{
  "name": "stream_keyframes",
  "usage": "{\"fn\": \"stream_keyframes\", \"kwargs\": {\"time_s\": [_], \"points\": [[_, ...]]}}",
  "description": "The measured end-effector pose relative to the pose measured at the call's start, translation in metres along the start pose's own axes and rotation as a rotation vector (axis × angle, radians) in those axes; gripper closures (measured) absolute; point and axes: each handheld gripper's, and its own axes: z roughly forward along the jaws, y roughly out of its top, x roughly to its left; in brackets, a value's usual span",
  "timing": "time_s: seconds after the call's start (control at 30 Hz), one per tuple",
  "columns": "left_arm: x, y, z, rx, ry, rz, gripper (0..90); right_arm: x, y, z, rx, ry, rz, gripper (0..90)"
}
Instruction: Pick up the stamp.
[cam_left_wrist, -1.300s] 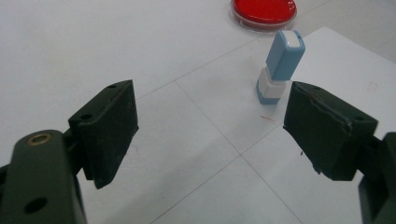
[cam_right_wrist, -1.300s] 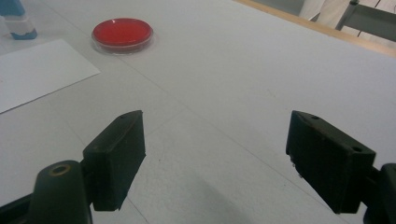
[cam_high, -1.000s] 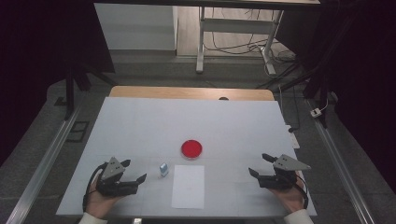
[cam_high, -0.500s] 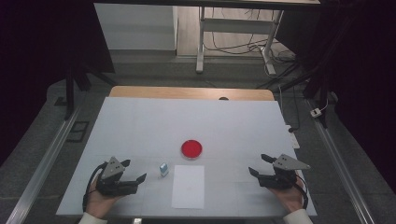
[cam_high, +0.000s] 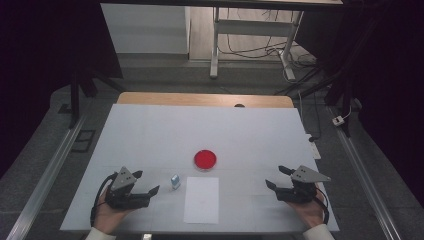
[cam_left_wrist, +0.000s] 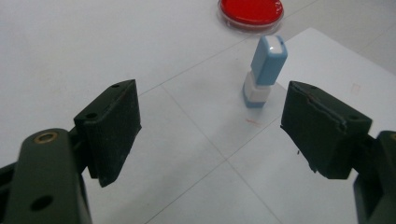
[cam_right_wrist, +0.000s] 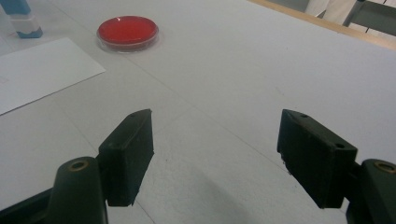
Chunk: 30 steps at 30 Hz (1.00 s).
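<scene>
Blue-and-white plastic, standing upright: the small stamp (cam_high: 175, 181) sits in the high view on the white desk (cam_high: 150, 135), just off the near left corner of the white paper sheet (cam_high: 201, 199), with the round red ink pad (cam_high: 205, 159) beyond it. We hold the left tool (cam_high: 148, 183) low and near the stamp, to its left, jaws spread with nothing between them; the right tool (cam_high: 276, 176) rests well apart on the far side of the sheet, also spread and empty. From the left gripper view, the stamp (cam_left_wrist: 265, 71) stands ahead of the left tool (cam_left_wrist: 210, 114) and toward its right jaw, not yet between the pads, at the sheet's (cam_left_wrist: 327, 74) edge. We judge that we should slide forward and a little right so the body centres, then close on the lower block, keeping it upright. Over in the right gripper view, the right tool (cam_right_wrist: 215, 140) gapes over bare desk, the ink pad (cam_right_wrist: 127, 31) far ahead.
</scene>
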Motion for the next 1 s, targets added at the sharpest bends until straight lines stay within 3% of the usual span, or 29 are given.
{"fn": "stream_keyframes", "kwargs": {"time_s": [0.5, 1.0], "points": [[-0.012, 0.016, 0.004, 0.002, -0.027, 0.014, 20.1, 0.001, 0.0, 0.001, 0.0, -0.002, -0.003, 27.3], [-0.024, 0.028, 0.021, 0.035, -0.038, 0.036, 20.1, 0.002, 0.0, 0.002, 0.001, -0.004, -0.002, 27.4]]}}
